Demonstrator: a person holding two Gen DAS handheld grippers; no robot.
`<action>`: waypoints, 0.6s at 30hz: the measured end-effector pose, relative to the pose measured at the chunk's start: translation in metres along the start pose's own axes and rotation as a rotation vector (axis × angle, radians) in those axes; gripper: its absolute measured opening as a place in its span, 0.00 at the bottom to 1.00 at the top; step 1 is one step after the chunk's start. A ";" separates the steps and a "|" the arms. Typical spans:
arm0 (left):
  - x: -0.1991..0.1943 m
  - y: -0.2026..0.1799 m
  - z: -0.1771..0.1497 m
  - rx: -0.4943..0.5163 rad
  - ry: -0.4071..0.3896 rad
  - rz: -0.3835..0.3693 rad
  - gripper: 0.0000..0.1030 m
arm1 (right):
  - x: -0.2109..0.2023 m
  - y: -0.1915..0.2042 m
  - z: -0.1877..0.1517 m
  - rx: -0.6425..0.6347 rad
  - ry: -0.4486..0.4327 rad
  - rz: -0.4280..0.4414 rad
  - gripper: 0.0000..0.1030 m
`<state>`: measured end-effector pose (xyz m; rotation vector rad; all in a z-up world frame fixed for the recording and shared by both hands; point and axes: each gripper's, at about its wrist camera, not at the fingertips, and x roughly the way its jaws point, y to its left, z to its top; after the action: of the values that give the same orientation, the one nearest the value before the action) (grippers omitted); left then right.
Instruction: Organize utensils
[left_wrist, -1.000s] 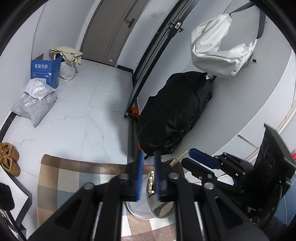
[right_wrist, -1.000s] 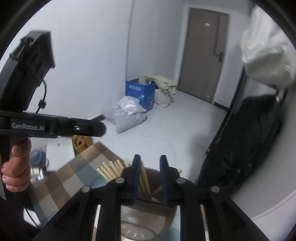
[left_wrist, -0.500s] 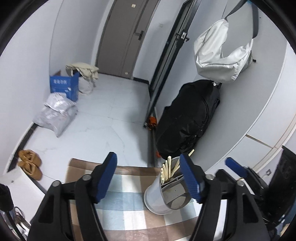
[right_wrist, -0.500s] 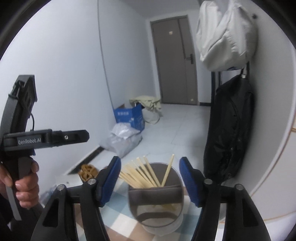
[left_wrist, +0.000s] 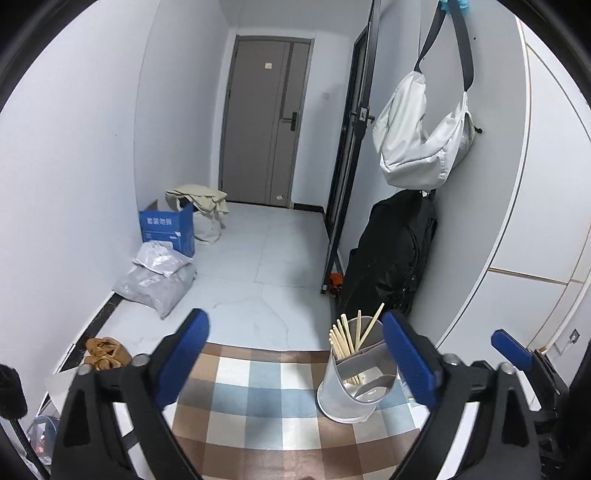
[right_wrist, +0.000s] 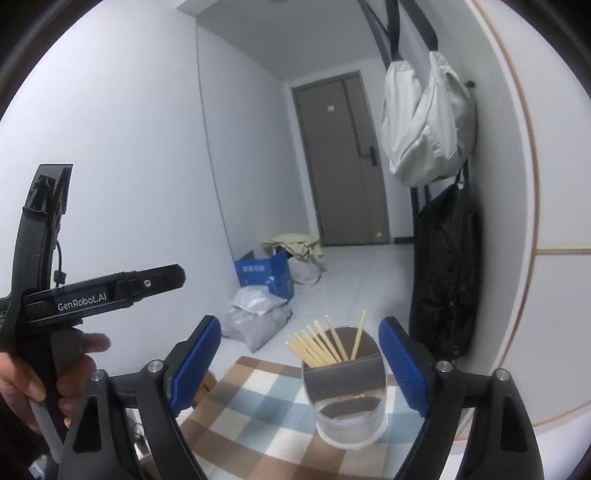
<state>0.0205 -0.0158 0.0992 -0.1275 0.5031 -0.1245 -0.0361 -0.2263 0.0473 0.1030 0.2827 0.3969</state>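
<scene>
Right wrist view: right gripper (right_wrist: 299, 363) spread wide, empty, jaws just opened; the steel utensil holder (right_wrist: 349, 402) with its chopsticks (right_wrist: 320, 343) stands lower centre on the checked cloth (right_wrist: 255, 402). Left gripper (left_wrist: 295, 360) likewise released. Chopsticks look deposited; next probably fetch another utensil.

A table covered with a checked cloth of brown, blue-grey and white squares (left_wrist: 258, 398) carries one thing: a round, shiny metal utensil holder (left_wrist: 356, 387) with a divided inside. It stands upright on the cloth toward the right side, near the far edge. A bundle of pale wooden chopsticks (left_wrist: 345, 339) leans in its rear compartment, tips fanned upward; the front compartment looks empty. In the right wrist view the same holder (right_wrist: 349, 402) sits on the cloth (right_wrist: 258, 406), chopsticks (right_wrist: 321, 343) spread to the left.
</scene>
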 end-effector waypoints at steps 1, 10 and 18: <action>-0.005 0.001 -0.002 -0.004 -0.019 0.010 0.93 | -0.006 0.002 -0.002 0.002 -0.009 -0.001 0.91; -0.040 0.000 -0.024 0.010 -0.116 0.042 0.99 | -0.044 0.011 -0.024 0.000 -0.087 -0.064 1.00; -0.050 0.002 -0.051 0.029 -0.159 0.055 0.99 | -0.058 0.014 -0.053 -0.008 -0.132 -0.131 1.00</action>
<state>-0.0475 -0.0107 0.0783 -0.0943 0.3463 -0.0671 -0.1085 -0.2339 0.0139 0.1019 0.1567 0.2599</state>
